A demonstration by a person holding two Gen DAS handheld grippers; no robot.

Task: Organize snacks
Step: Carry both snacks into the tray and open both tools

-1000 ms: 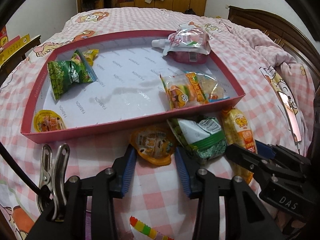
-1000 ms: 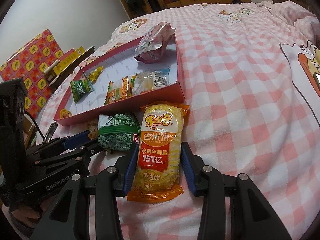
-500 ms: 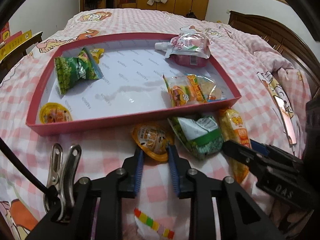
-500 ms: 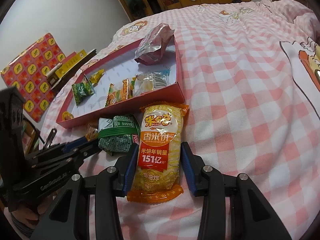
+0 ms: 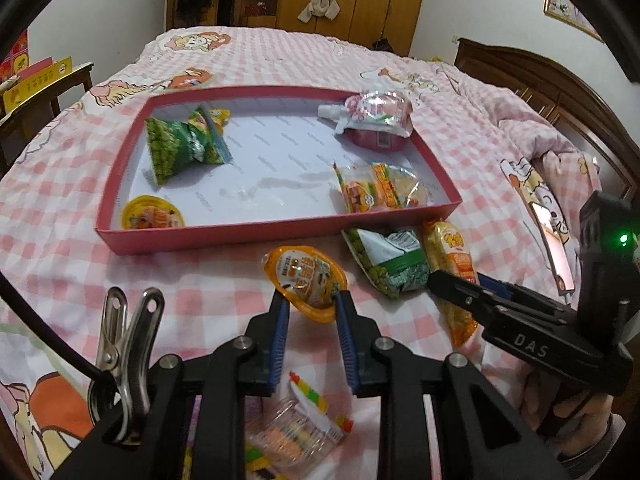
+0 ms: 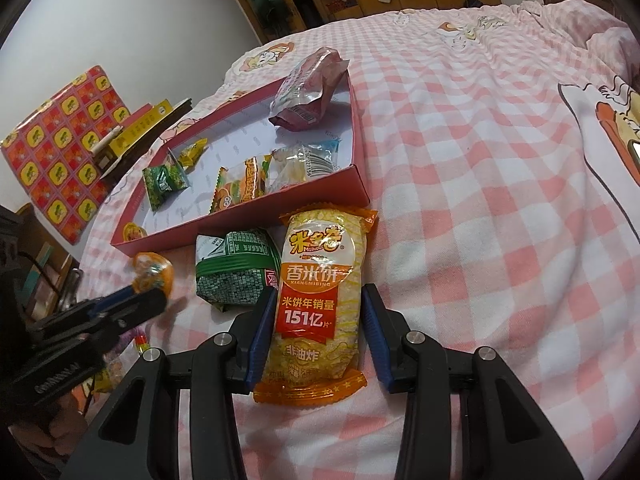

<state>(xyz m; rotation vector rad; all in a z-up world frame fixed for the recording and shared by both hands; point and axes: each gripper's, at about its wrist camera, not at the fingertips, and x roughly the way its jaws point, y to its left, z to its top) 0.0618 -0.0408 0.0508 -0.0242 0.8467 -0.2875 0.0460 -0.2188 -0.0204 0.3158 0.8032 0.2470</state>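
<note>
A pink checked bedspread (image 5: 240,288) fills the picture, wardrobes behind, and a red tray (image 5: 224,238) sits mid-bed with snacks already in it.

Left gripper (image 5: 310,308) first: its blue pads are pinched together on the near rim of the orange jelly cup (image 5: 306,278), and the cup looks tipped up off the cloth, so the grab seems made. Right gripper (image 6: 318,316) now: it sits low over the rice cracker pack (image 6: 318,300), one jaw on each long side. The left pad is at the wrapper's edge, the right one seems to stand just clear, so this looks like a bracket, not yet a squeeze.

Outward from there: the green pea bag (image 6: 236,270) lies touching the cracker pack on its left. Just past both is the tray's near wall. Inside, a matching jelly cup (image 5: 152,216) sits in the near left corner, a green bag (image 5: 180,146) behind it, a burger-print packet (image 5: 378,190) at the near right, a pink pouch (image 5: 376,124) at the far right.

Best play for the left hand, I'd say: lift the cup well clear of that near wall before carrying it across, since the hold is only on the rim and a knock could twist it loose. Land it beside its twin in the left corner, keep it level, then release low. Right hand should wait so the two grippers don't cross.
</note>
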